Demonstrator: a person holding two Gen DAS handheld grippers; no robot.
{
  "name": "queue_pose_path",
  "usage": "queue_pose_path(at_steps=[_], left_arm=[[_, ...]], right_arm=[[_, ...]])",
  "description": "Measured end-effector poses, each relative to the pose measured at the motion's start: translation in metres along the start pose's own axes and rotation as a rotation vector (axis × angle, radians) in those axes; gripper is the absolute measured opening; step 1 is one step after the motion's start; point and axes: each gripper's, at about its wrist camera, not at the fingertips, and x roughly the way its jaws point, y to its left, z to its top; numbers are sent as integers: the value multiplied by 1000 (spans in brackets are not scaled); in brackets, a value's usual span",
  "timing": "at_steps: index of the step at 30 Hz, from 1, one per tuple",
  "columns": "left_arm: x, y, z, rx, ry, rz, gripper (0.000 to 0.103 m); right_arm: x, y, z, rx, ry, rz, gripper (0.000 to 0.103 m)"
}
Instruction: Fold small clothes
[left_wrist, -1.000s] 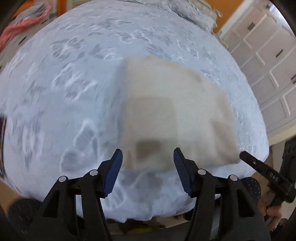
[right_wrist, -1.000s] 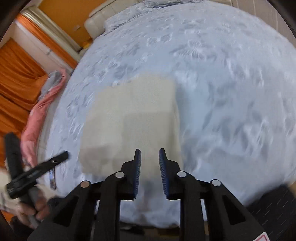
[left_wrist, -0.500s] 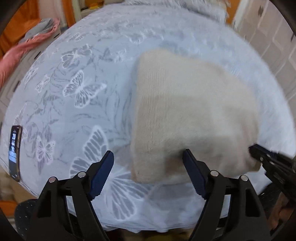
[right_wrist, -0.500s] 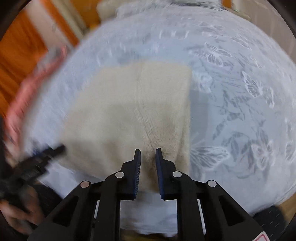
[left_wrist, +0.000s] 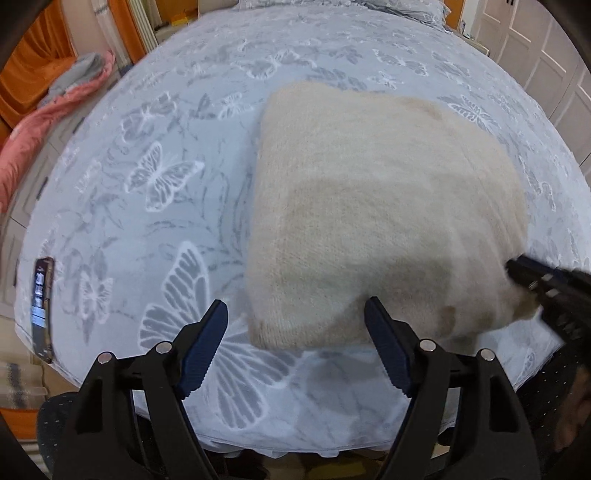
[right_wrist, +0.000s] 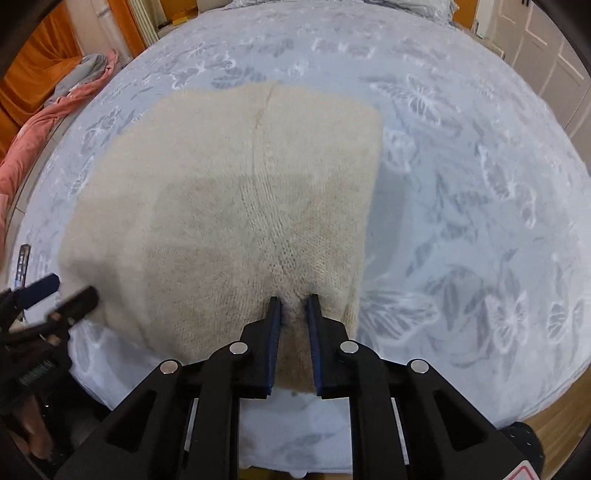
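Note:
A cream knitted garment lies folded flat on the blue butterfly-print bedspread. My left gripper is open, its jaws wide apart around the garment's near left corner, empty. My right gripper is shut on the garment's near edge, pinching a ridge of knit close to its right corner. The right gripper also shows at the right edge of the left wrist view, and the left gripper shows at the left edge of the right wrist view.
A dark phone lies at the bed's left edge. Pink and grey bedding is heaped beside the bed on the left. White cupboard doors stand at the right. The bed's near edge runs just below both grippers.
Both grippers came down closer to the garment's near edge. The right gripper closed onto the knit edge. The left gripper's jaws opened wider.

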Motion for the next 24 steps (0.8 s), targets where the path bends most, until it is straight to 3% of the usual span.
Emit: queue_pose_path(at_steps=[3,5,7,9,14,24], left_arm=[[-14,-3,-3,2,-39,16,74],[-24,-5,-6,-13,-63,18,75],[-31,-7,-11,-36,-78,22,79],[-35,-11,-19,-54,-87,31,82],[-33,-22,-40,-36,-87,47,82],[-24,-27,-84,-7,-100,105,82]], right_arm=[[-34,6,-6,20,-81,13,22],[-55,8,-23,44,-150,2,50],[-65,8,-39,66,-210,-13,61],[-69,7,-58,90,-247,-38,64],[-56,8,-84,122,-243,-100,71],[-49,15,-119,97,-264,-112,78]])
